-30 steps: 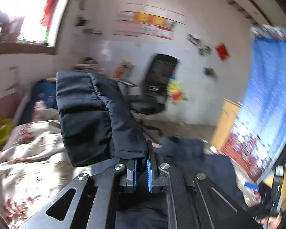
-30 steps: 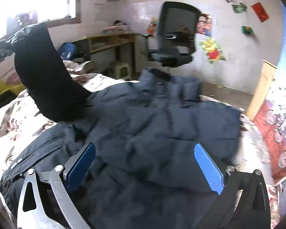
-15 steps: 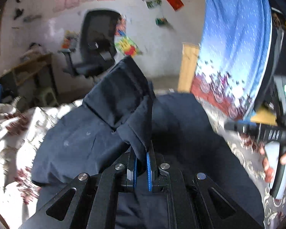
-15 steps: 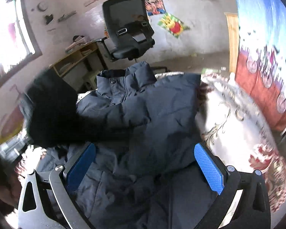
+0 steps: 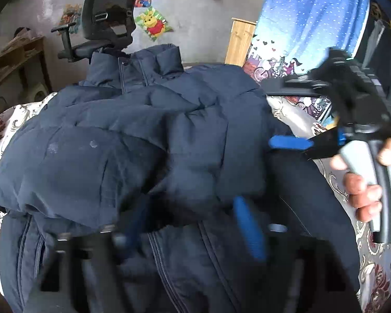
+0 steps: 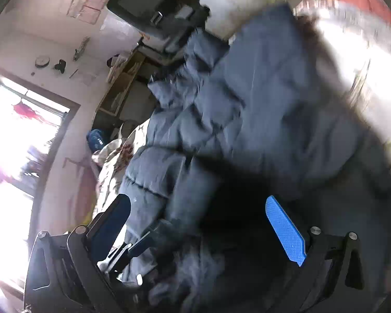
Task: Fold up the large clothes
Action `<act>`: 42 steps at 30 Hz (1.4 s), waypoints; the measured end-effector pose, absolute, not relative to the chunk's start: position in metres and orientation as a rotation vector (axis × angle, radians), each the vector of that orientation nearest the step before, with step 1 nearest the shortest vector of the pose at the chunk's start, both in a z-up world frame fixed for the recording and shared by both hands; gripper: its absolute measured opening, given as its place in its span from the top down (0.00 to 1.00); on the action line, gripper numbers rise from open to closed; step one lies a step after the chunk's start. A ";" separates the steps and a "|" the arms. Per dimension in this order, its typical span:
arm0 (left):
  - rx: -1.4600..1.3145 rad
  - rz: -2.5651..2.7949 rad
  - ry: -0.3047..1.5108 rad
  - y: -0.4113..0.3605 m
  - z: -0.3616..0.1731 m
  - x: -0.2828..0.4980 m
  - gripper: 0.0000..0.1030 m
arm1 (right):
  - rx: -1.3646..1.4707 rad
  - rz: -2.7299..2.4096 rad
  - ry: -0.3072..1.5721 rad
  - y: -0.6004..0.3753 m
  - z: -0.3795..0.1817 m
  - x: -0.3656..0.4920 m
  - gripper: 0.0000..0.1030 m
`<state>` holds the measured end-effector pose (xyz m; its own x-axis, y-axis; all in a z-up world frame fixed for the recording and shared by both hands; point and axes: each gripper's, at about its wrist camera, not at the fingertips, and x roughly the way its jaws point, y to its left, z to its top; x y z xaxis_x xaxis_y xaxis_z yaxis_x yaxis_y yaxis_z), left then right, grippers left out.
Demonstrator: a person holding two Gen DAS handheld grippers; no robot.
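- The left gripper (image 5: pixel 193 224) hangs low over the jacket (image 5: pixel 133 140), blurred, its jaws opening; a folded sleeve (image 5: pixel 208 156) lies just ahead of the blue pads (image 5: pixel 247 229), which no longer press on it.
- The right gripper (image 6: pixel 203 224) shows its two blue pads well apart with nothing clamped; dark jacket cloth lies beneath and between them, and whether a pad touches it cannot be told.
- In the left wrist view the right gripper (image 5: pixel 294 120) reaches in from the right edge, one blue finger just beside the jacket's side, its grey handle held by a hand (image 5: pixel 365 177).
- The jacket, a dark navy padded one, lies spread on a bed with a floral cover (image 5: pixel 2 120), front up, zip running toward the camera and the collar (image 5: pixel 153 60) at the far end.
- The sleeve is laid across the chest, its cuff toward the jacket's right side.
- Beyond the collar stands a black office chair (image 5: pixel 107 7) against a pale wall with cartoon posters (image 5: pixel 152 23).
- A wooden panel (image 5: pixel 239 41) and a blue patterned curtain (image 5: pixel 312 20) stand at the far right.
- In the right wrist view a bright window (image 6: pixel 18 135) sits at the left.
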<state>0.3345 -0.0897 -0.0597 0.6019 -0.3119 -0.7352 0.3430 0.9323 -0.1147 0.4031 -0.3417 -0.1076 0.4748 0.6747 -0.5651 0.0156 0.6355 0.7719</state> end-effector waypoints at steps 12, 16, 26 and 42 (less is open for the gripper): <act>-0.087 -0.195 0.794 -0.041 -0.032 0.313 0.18 | 0.785 0.333 1.149 -0.303 -0.152 0.396 0.03; -0.152 -0.069 0.797 -0.010 -0.026 0.316 0.18 | 0.756 0.325 1.145 -0.290 -0.135 0.401 0.36; -0.235 0.164 0.768 0.069 -0.015 0.322 0.18 | 0.538 0.231 1.011 -0.301 -0.071 0.386 0.96; -0.141 0.151 0.763 0.069 -0.022 0.358 0.18 | 0.198 0.017 0.878 -0.323 -0.036 0.432 0.95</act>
